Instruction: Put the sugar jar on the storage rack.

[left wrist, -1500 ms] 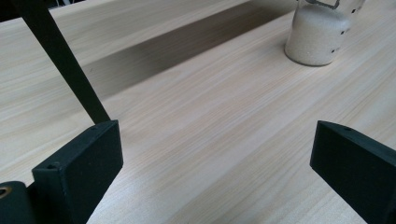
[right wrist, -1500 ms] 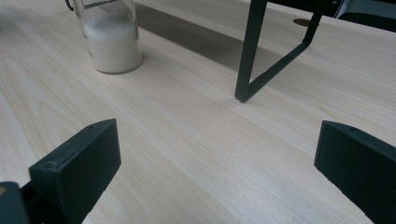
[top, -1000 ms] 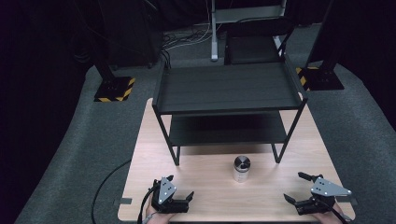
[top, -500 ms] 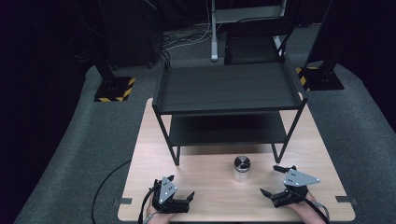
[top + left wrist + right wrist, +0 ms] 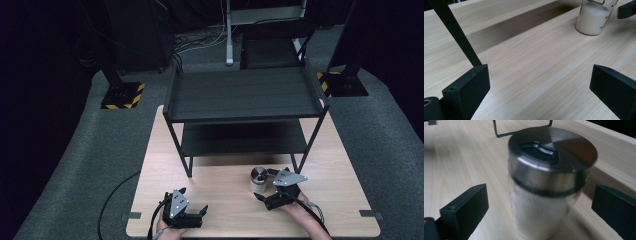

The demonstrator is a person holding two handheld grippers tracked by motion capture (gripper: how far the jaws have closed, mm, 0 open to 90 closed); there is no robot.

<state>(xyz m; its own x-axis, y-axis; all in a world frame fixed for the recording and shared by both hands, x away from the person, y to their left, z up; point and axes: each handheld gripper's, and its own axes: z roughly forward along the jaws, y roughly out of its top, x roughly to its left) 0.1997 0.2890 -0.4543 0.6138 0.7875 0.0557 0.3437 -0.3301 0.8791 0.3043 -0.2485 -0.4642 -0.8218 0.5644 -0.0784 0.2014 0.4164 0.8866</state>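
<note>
Your left gripper (image 5: 192,216) rests on the wooden table (image 5: 340,160) near its front edge, well to the left of the shaker, jaws spread wide with nothing between them; in the left gripper view one black leg of the shelf rack (image 5: 456,33) rises ahead, and the shaker stands well beyond, apart from those jaws.

The glass shaker (image 5: 258,179) stands upright on the table, just in front of the two-tier black rack (image 5: 245,95) and close to its right front leg. It holds a white granular fill, salt or sugar by the look, that seems to reach nearly to the collar. Its lid (image 5: 552,151) is brushed metal with a dark flip tab closed on top, so nothing should spill if you keep it upright.

Expect it to feel stiff and fairly weighty for its size, with smooth glass walls that taper toward the base, so it could slip down through a loose grip. It will likely break if dropped or knocked against the rack. Take it around the glass body (image 5: 541,215) just under the metal collar, where the collar would likely act as a stop.

Your right gripper (image 5: 272,189) sits right of the shaker, jaws wide open and flanking it on both sides without touching.
</note>
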